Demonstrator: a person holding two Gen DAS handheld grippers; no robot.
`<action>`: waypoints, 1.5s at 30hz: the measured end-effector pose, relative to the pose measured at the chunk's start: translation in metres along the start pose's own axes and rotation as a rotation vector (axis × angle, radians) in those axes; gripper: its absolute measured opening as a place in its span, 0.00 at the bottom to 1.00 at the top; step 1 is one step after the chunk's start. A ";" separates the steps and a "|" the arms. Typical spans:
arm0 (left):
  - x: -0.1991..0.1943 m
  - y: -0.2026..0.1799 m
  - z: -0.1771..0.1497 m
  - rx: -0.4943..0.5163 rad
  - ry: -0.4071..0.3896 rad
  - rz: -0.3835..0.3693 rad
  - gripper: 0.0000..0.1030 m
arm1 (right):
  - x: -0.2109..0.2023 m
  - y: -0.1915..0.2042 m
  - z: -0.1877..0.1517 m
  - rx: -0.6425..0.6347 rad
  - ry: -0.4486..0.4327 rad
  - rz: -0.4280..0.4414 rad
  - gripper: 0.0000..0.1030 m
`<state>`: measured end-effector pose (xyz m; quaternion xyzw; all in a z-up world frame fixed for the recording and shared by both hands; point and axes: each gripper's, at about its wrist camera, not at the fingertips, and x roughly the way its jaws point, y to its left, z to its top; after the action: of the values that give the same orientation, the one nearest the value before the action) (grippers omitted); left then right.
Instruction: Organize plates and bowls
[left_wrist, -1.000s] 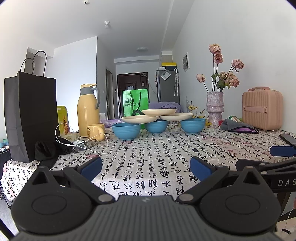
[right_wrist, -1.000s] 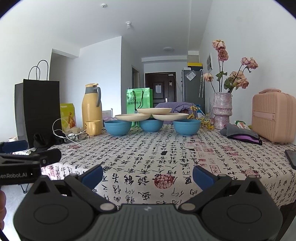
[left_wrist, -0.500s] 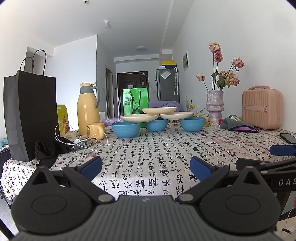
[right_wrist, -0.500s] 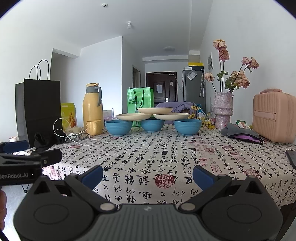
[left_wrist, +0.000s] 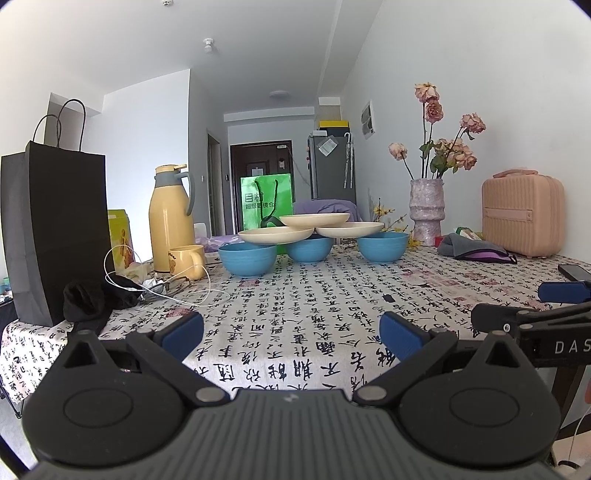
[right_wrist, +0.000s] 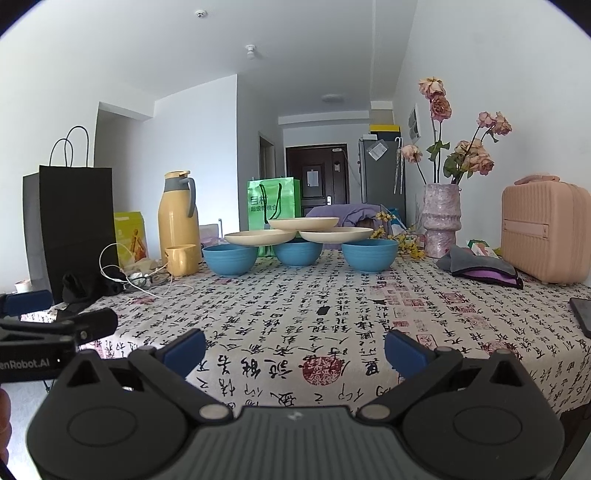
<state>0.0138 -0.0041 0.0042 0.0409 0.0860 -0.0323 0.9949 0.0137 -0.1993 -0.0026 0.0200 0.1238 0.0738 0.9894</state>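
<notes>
Three blue bowls stand in a row at the far side of the table: left bowl (left_wrist: 247, 259), middle bowl (left_wrist: 309, 250), right bowl (left_wrist: 382, 248). Three cream plates rest on top of them: left plate (left_wrist: 275, 235), top plate (left_wrist: 314, 219), right plate (left_wrist: 349, 229). The right wrist view shows the same bowls (right_wrist: 230, 259) and plates (right_wrist: 303, 223). My left gripper (left_wrist: 291, 334) is open and empty near the table's front edge. My right gripper (right_wrist: 295, 349) is open and empty, to the right of the left one, far from the dishes.
A black paper bag (left_wrist: 55, 236), black cloth and white cable (left_wrist: 159, 288) sit at the left. A yellow jug (left_wrist: 171, 218) and yellow mug (left_wrist: 186, 256) stand beside the left bowl. A flower vase (left_wrist: 426, 216), grey pouch (left_wrist: 469, 249), pink case (left_wrist: 522, 216) and phone (left_wrist: 574, 272) are at the right.
Both views have crept slightly towards the dishes. Both grippers stay open and nothing on the table has moved.
</notes>
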 end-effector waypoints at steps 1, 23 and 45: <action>0.001 0.000 0.001 0.002 -0.001 -0.002 1.00 | 0.002 0.000 0.000 -0.003 -0.001 -0.004 1.00; 0.106 0.004 0.053 -0.065 -0.002 0.042 1.00 | 0.099 -0.039 0.064 0.012 -0.031 -0.013 1.00; 0.299 0.016 0.126 -0.075 0.024 0.004 1.00 | 0.296 -0.104 0.142 0.103 0.097 0.004 1.00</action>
<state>0.3298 -0.0159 0.0768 0.0038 0.0987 -0.0267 0.9947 0.3477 -0.2601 0.0573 0.0675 0.1750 0.0700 0.9798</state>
